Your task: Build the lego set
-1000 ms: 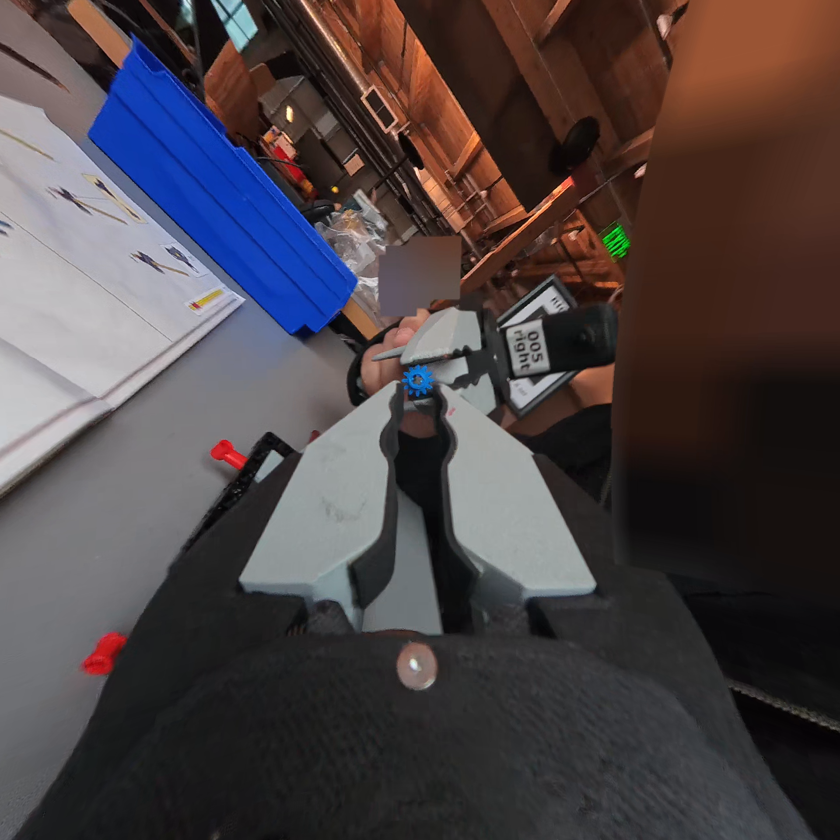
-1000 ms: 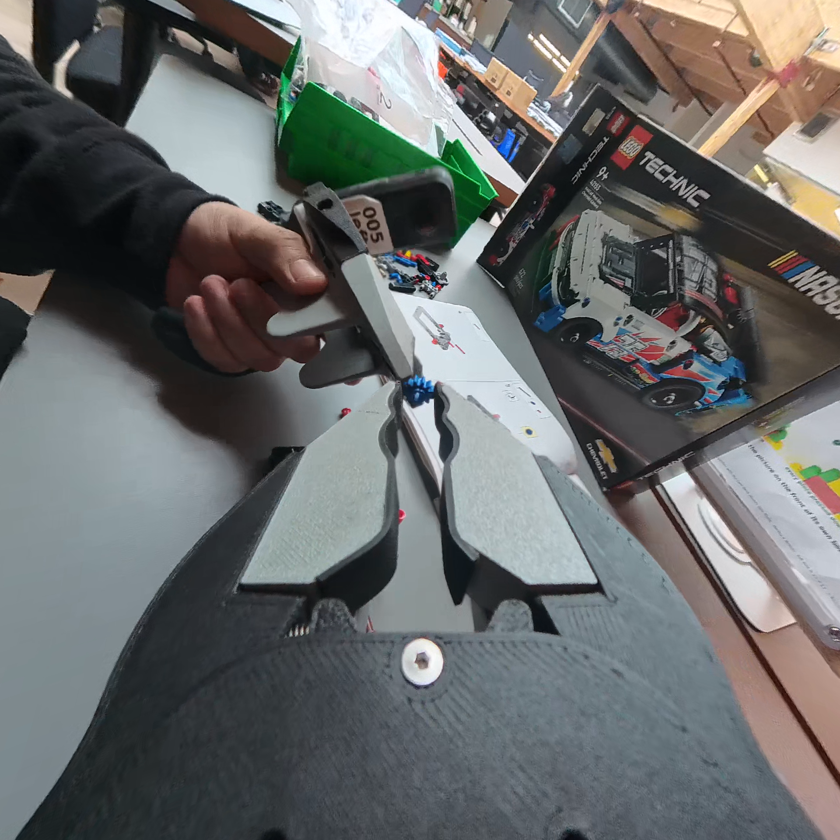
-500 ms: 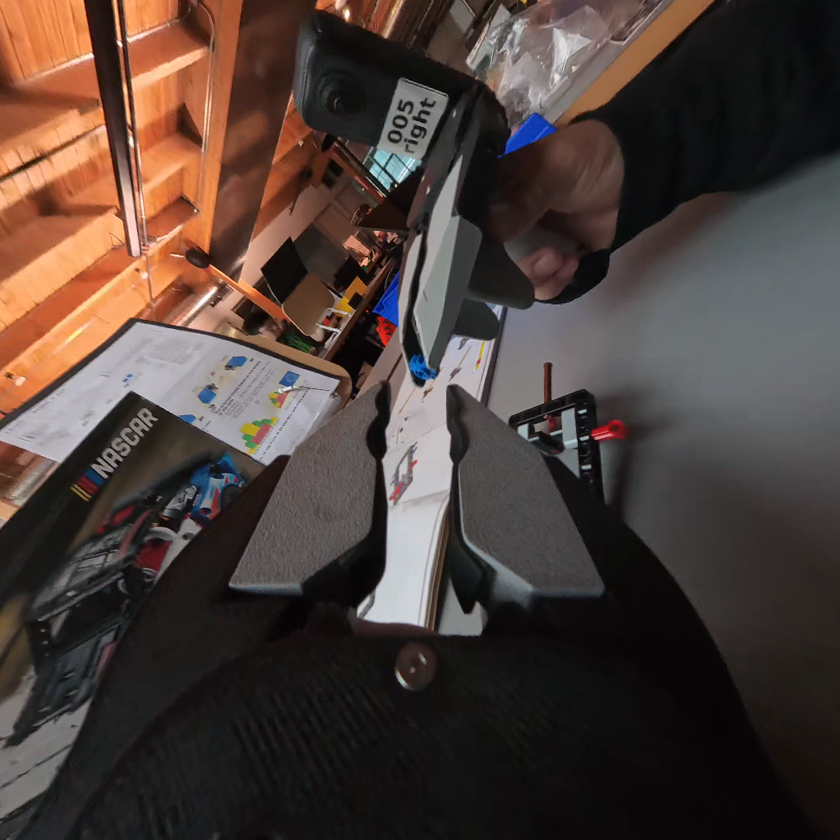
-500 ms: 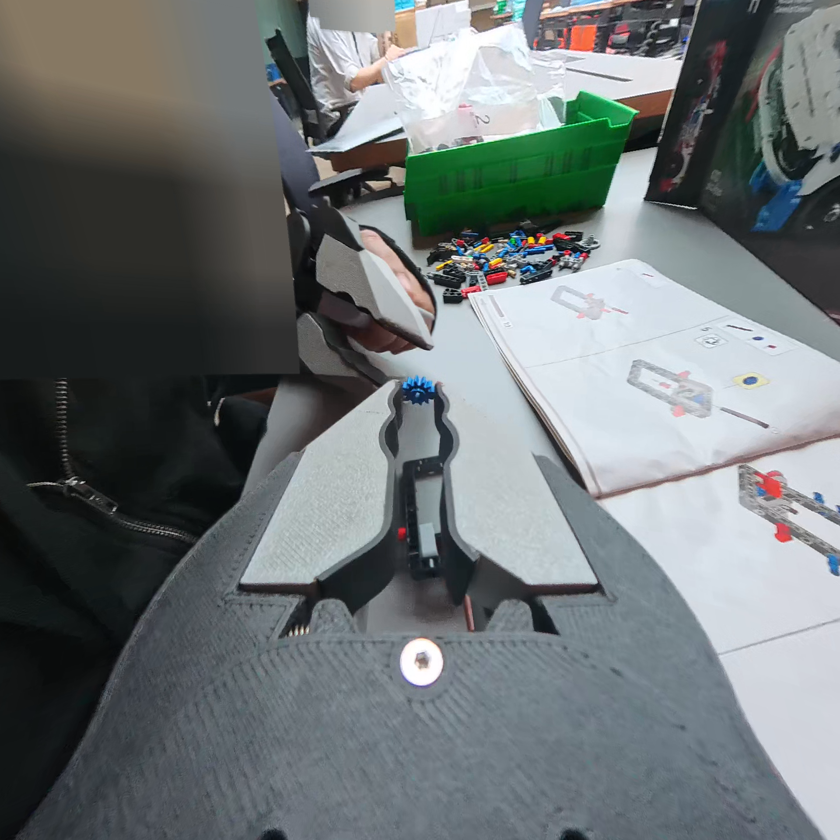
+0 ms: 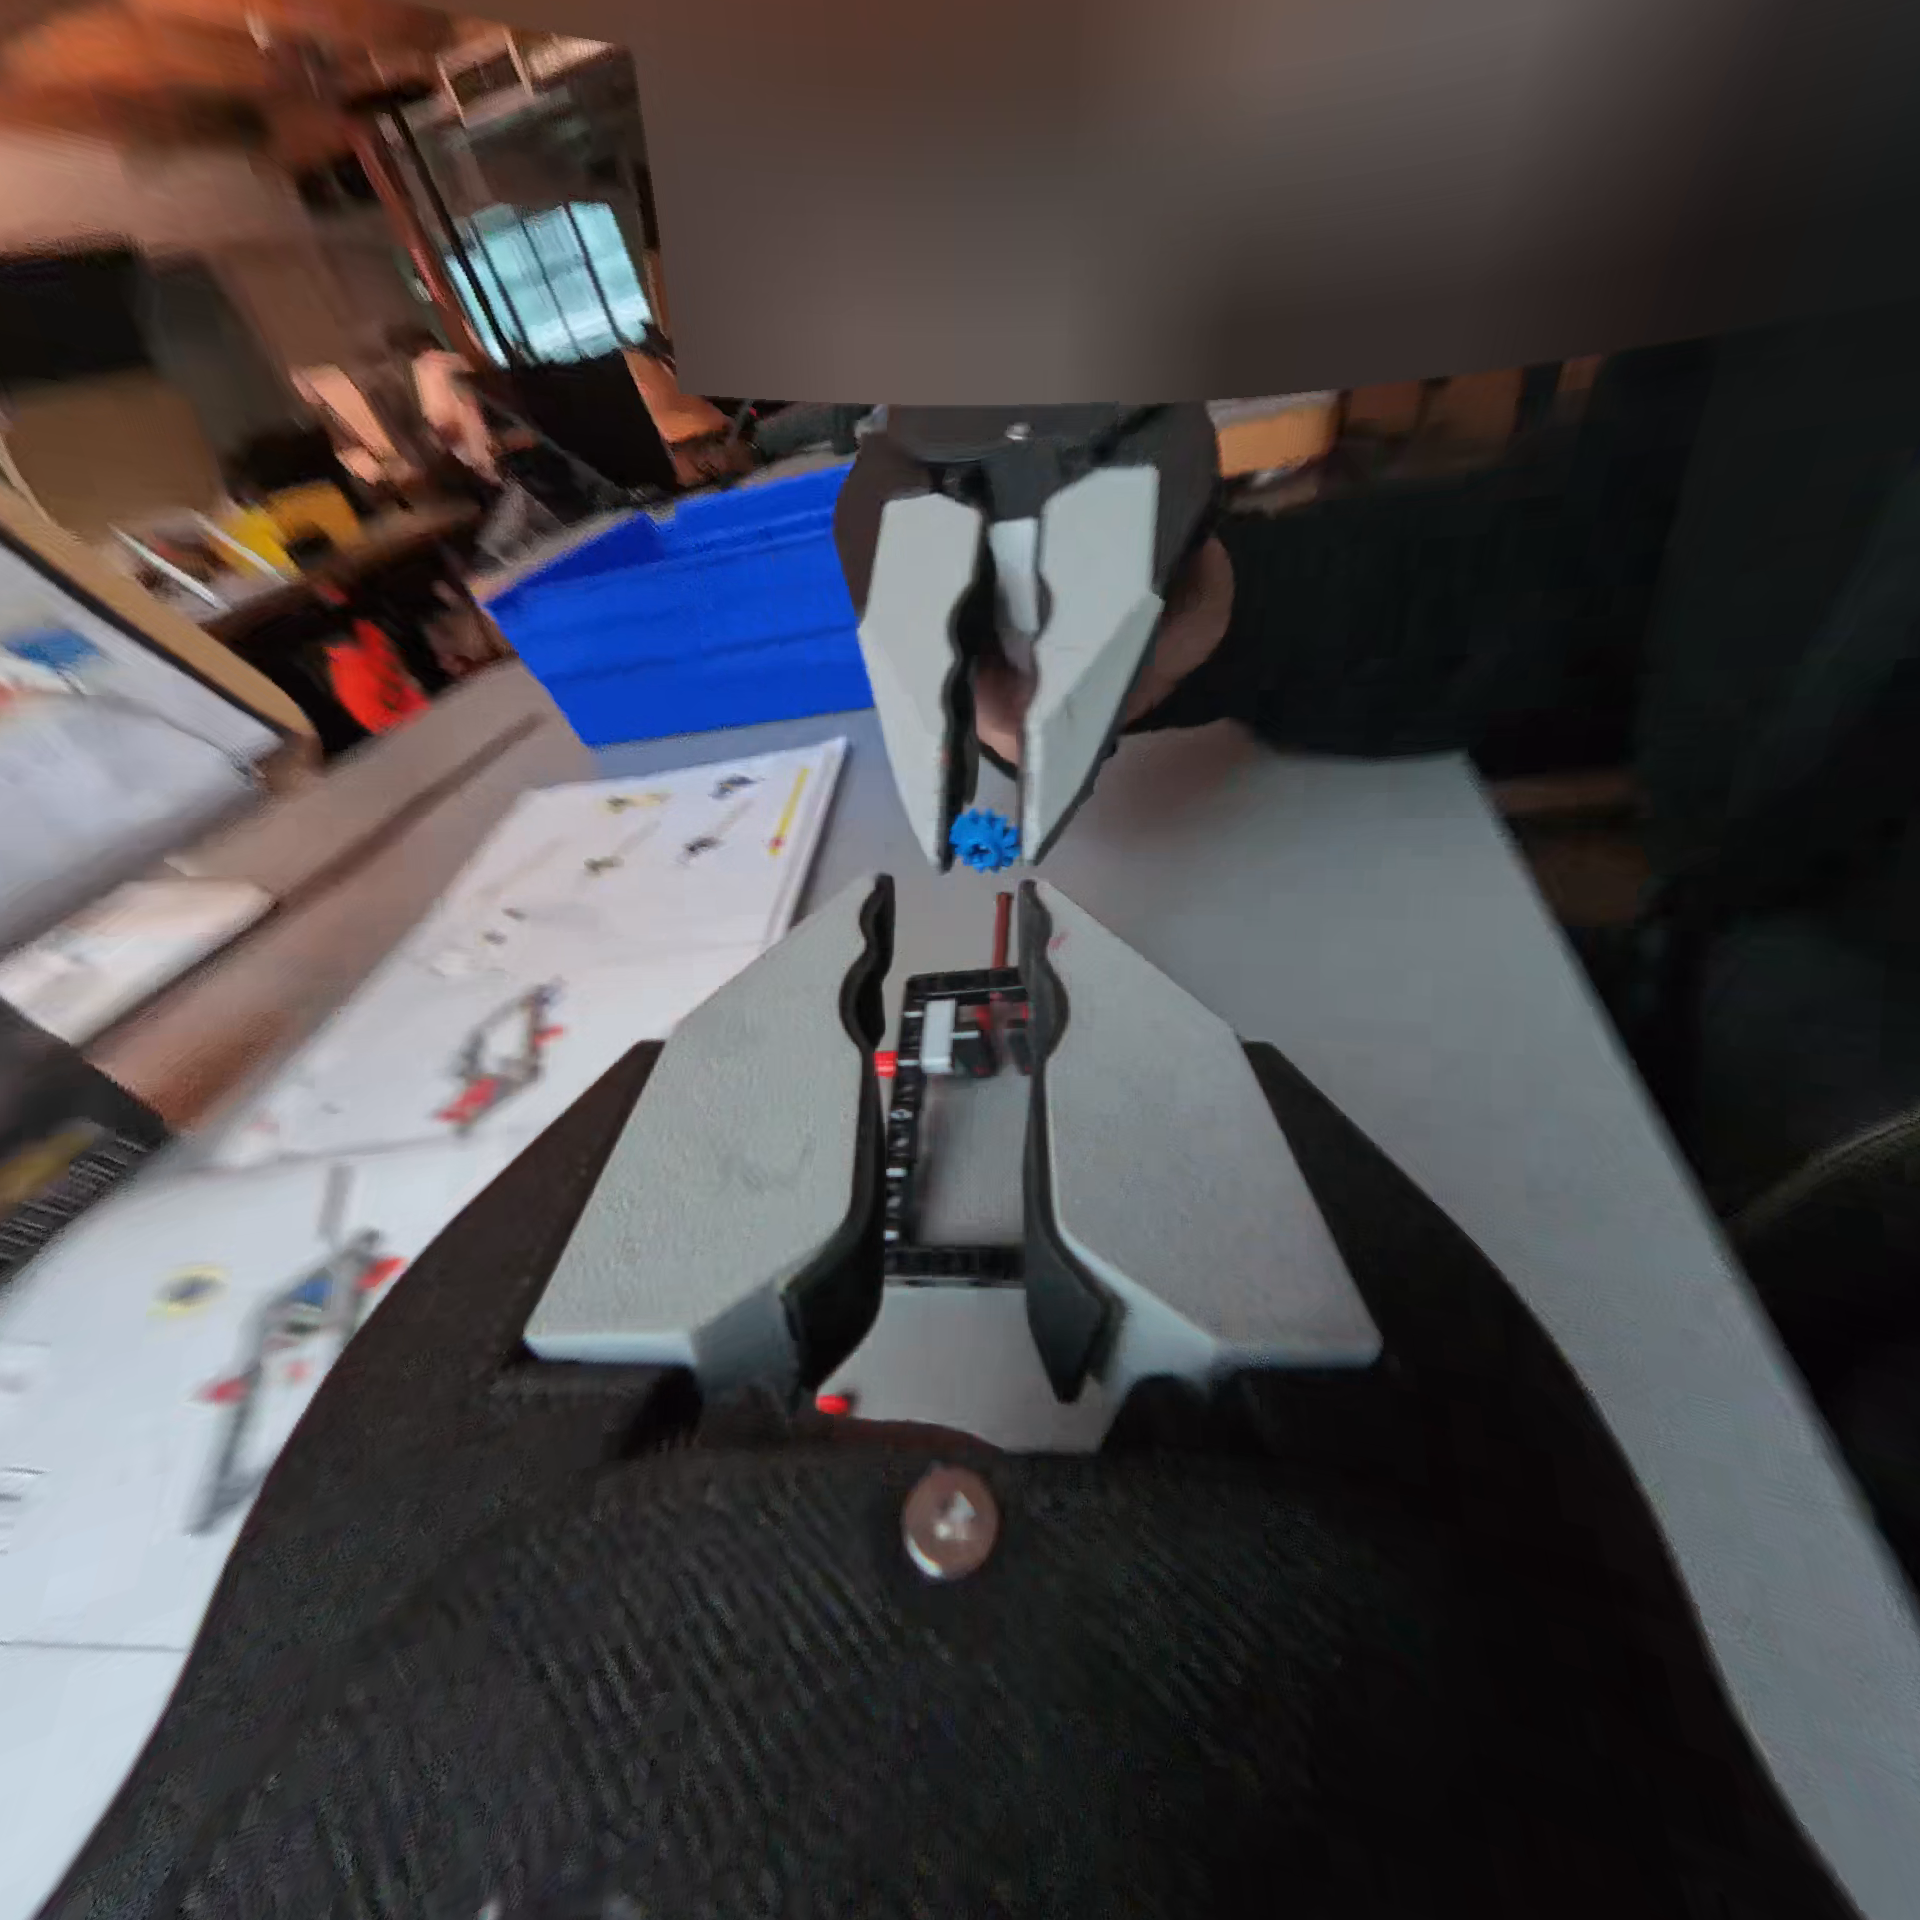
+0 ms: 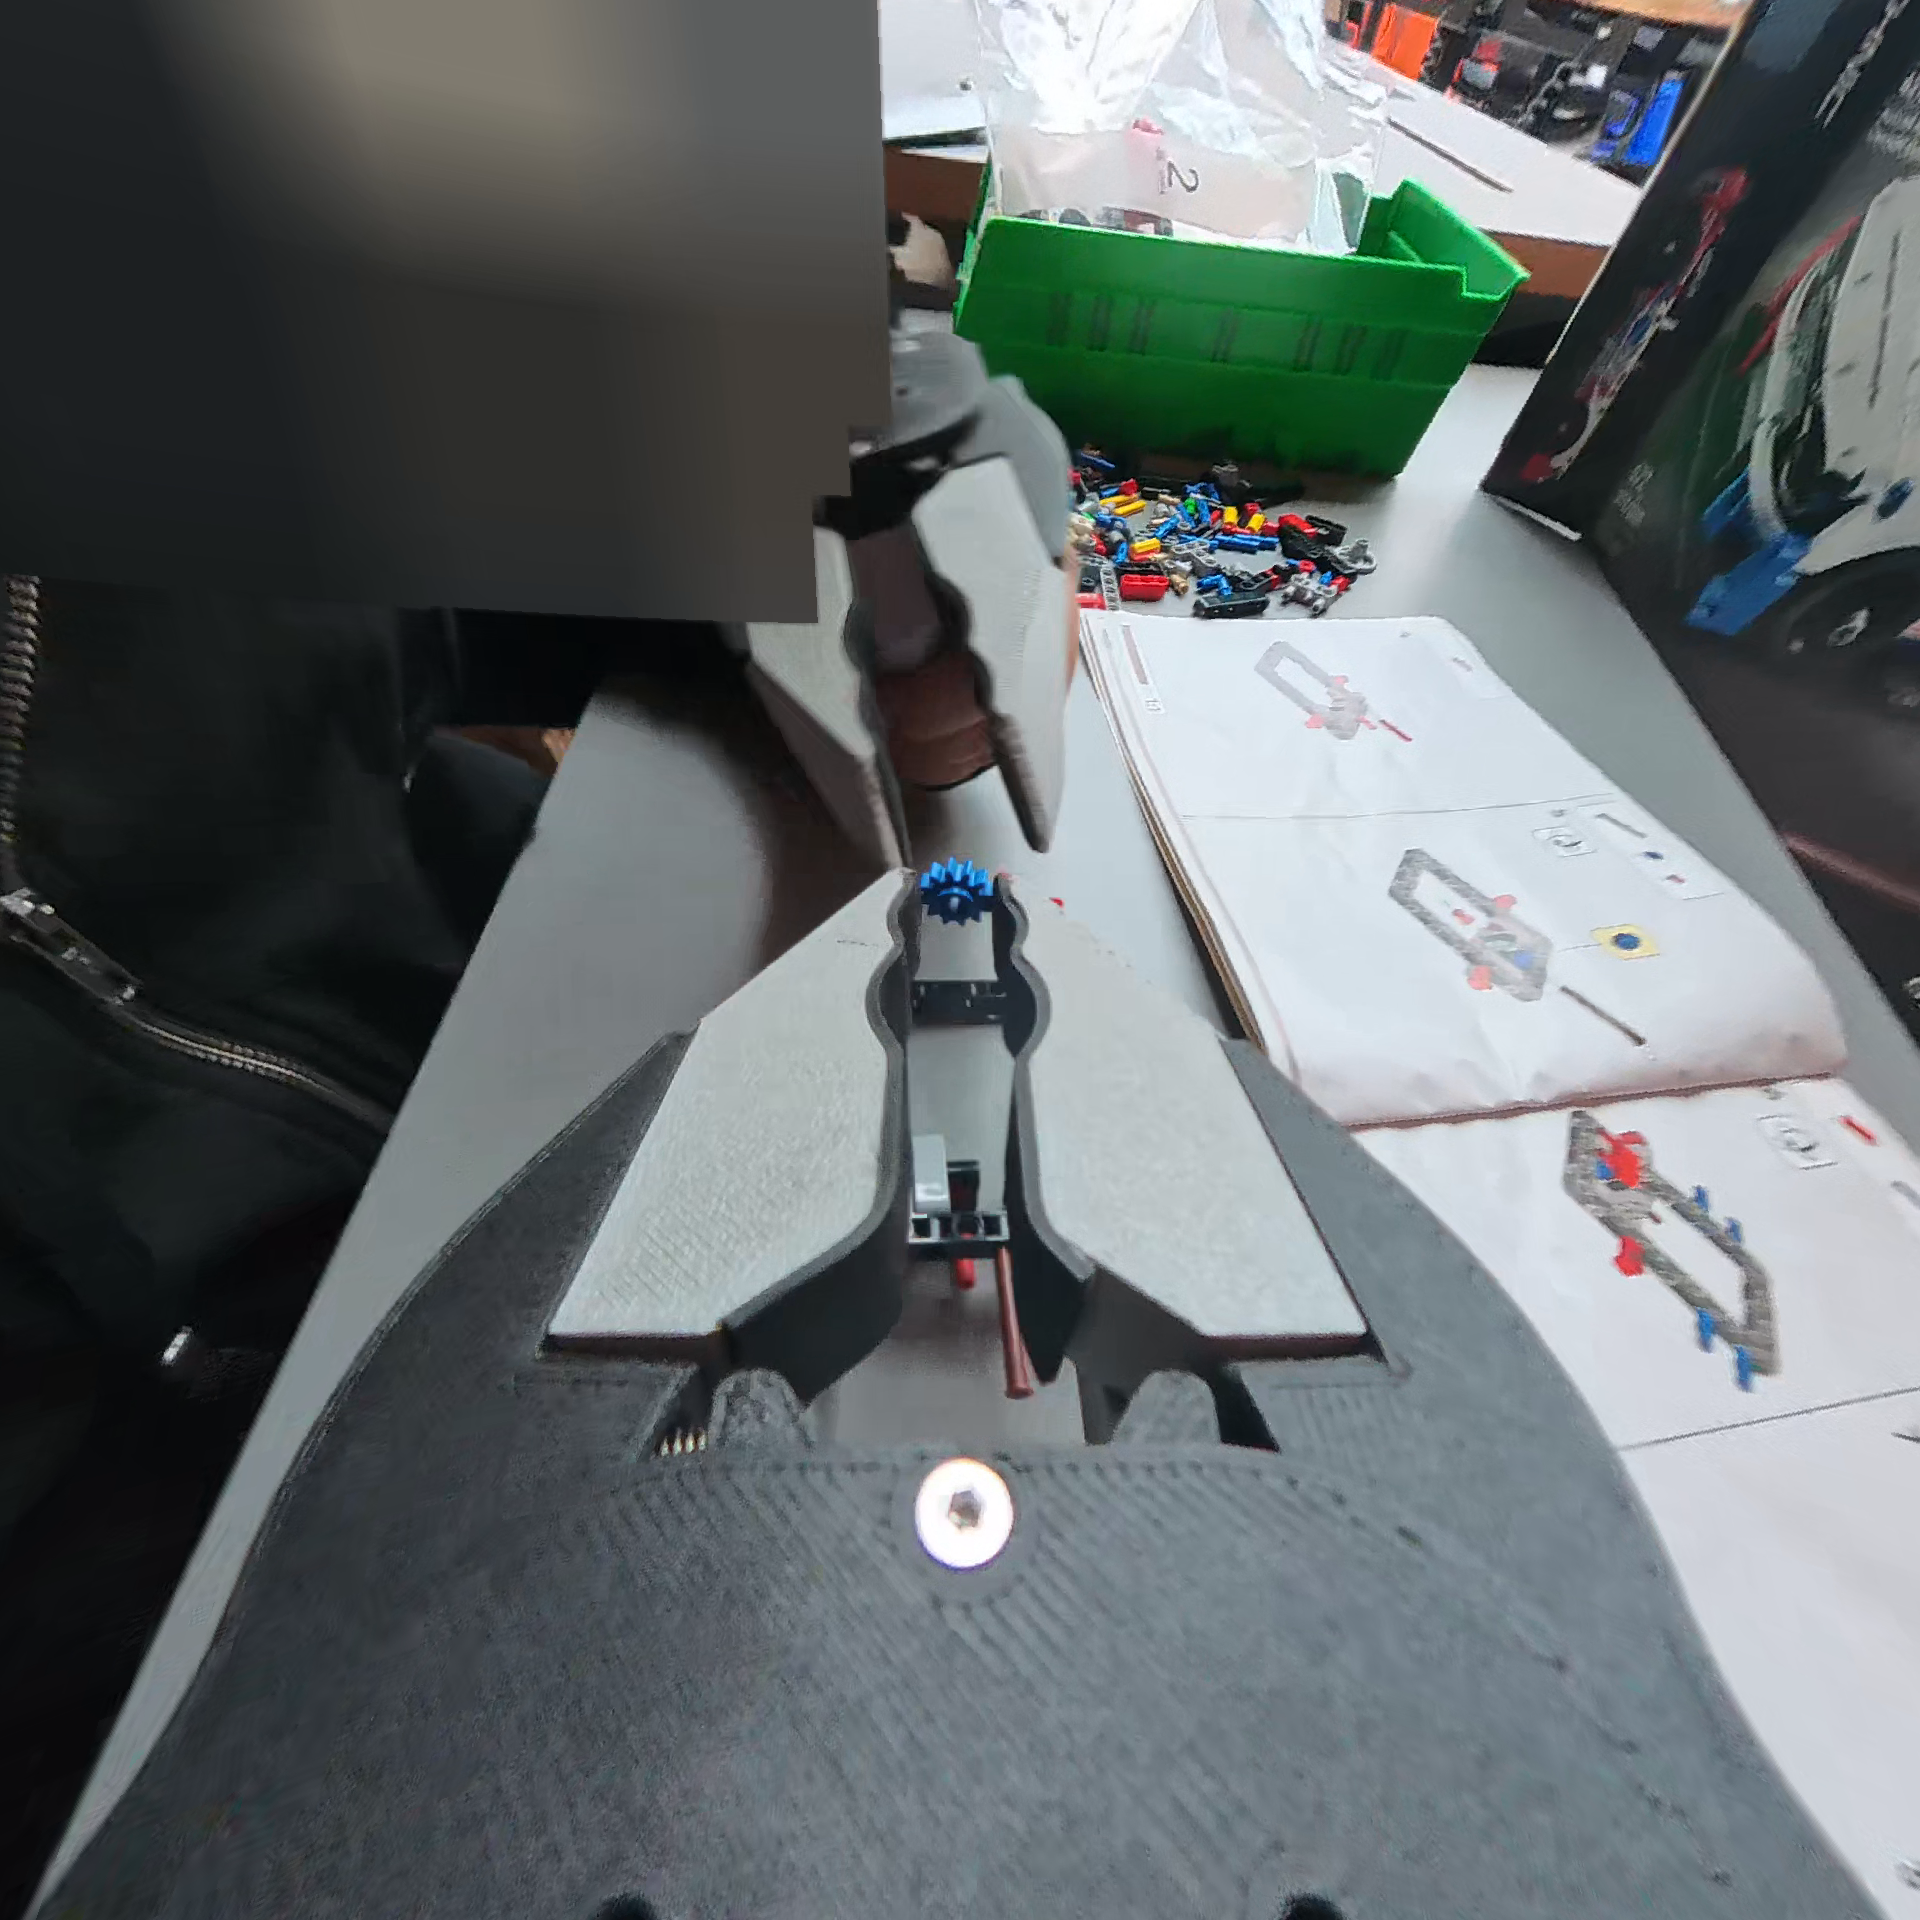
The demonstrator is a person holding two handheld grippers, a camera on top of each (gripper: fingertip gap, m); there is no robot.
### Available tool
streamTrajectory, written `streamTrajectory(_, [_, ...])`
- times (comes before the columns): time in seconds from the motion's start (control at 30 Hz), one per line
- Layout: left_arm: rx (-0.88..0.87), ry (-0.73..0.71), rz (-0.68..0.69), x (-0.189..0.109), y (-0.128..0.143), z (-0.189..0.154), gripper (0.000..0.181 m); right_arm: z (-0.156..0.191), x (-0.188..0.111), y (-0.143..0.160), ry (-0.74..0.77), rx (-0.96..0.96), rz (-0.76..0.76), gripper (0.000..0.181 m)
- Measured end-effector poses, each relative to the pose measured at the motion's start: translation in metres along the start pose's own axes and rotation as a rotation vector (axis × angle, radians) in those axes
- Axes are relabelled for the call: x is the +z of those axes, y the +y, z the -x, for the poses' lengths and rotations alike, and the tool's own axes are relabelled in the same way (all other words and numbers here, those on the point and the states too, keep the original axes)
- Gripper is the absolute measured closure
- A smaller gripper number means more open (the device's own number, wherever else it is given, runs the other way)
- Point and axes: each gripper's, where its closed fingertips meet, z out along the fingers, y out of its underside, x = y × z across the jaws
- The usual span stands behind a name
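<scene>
Between the right gripper tips: blue gear, pinched tight.
Left gripper hangs released over the black frame; only the right view catches the parts pile.

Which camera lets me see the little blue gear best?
The right wrist view. There the blue gear sits sharp and close, pinched at the tips of the right hand-held gripper, teeth easy to see. The left wrist view shows it too, farther off, between the same fingertips, with its teeth softer from blur.
</scene>
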Motion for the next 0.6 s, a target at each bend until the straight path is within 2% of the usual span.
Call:
streamTrajectory(0.13, [-0.539,0.198,-0.057,-0.003,-0.008,0.008,0.162,0.0,0.002,-0.001,0.058,-0.117,0.01,0.171])
streamTrajectory(0.23, [-0.786,0.344,-0.054,-0.004,-0.007,0.003,0.159,-0.002,0.005,0.002,0.095,-0.16,0.045,0.171])
streamTrajectory(0.43, [-0.887,0.368,0.021,0.005,0.004,-0.003,0.161,0.001,0.009,0.004,0.119,-0.212,0.075,0.171])
streamTrajectory(0.6, [-0.95,0.412,0.009,0.006,0.004,-0.005,0.166,0.0,0.008,0.006,0.116,-0.199,0.081,0.171])
